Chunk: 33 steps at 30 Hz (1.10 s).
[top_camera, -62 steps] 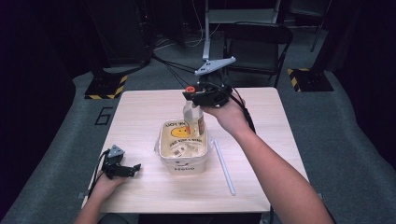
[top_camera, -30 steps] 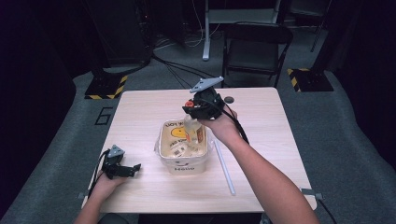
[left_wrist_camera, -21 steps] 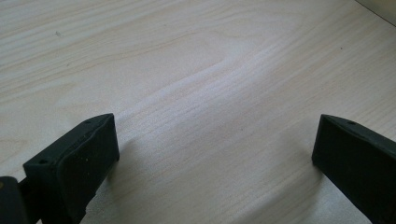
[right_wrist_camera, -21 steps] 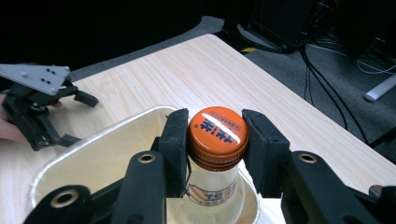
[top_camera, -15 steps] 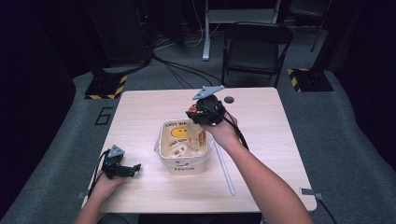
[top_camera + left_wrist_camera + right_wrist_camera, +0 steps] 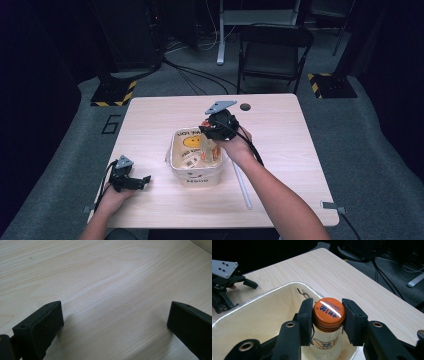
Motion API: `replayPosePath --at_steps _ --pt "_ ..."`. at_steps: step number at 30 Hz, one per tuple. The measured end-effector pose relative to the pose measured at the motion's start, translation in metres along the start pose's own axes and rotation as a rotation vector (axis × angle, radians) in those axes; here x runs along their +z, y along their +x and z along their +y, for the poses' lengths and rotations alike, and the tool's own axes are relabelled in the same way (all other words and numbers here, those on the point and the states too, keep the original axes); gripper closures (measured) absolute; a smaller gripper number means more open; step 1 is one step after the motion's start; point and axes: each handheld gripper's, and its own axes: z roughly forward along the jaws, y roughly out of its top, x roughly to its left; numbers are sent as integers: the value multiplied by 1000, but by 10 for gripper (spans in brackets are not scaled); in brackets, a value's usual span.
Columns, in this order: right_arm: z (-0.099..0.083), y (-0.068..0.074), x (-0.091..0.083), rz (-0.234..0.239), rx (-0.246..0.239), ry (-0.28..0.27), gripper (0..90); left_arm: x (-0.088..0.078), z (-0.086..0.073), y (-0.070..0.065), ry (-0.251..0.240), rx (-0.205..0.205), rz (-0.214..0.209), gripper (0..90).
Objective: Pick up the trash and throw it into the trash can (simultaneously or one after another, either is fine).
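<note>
The right tongs (image 6: 327,317) were clamped on the orange cap of the bottle (image 6: 325,340). Over the previous two seconds the bottle had come down from above the far rim into the bin (image 6: 196,176), at the desk's (image 6: 310,150) centre. It stood upright at the bin's 3 o'clock side; release seemed due next. The left tongs (image 6: 115,325) rested spread and empty at 8 o'clock.

The right gripper (image 6: 212,134), held by the right hand (image 6: 234,146) on an outstretched forearm, reaches down into the tub (image 6: 196,175) with its jaws clamped on a bottle (image 6: 329,315), while the left gripper (image 6: 131,181) rests near the tub's left side, jaws spread wide.
</note>
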Motion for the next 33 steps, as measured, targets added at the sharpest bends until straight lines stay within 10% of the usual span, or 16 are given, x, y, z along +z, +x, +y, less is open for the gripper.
replayPosePath --at_steps 20,33 --pt "-4 -6 -32 -25 60 -75 457 0 0 0 -2 2 1 4" --pt "-31 -28 -57 -140 147 -102 458 0 0 0 -2 2 1 4"
